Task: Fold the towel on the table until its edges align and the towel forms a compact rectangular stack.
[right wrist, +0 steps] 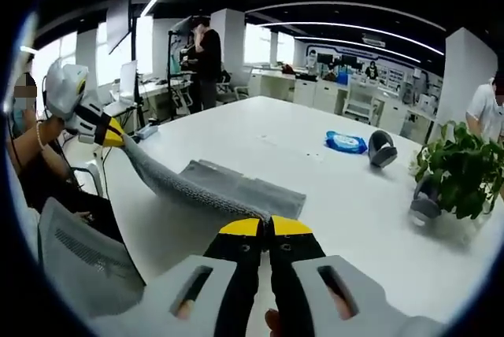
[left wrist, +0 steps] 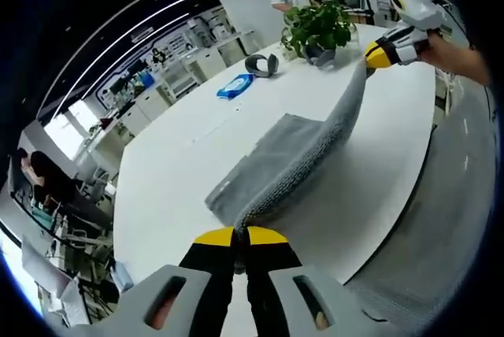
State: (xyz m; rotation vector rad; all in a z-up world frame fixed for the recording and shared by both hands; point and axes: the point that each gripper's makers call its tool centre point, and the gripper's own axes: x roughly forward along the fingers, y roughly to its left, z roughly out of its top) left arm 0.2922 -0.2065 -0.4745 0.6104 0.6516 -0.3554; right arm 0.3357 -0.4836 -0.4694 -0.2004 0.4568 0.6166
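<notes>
While both pairs of jaws are closed on its corners, the grey towel [left wrist: 291,156] sags between the left gripper [left wrist: 240,236] at 6 o'clock and the right gripper [left wrist: 376,57] at 1 o'clock, part resting on the white table [left wrist: 189,187]. A potted plant [right wrist: 461,168] stands at 3 o'clock in the right gripper view.
</notes>
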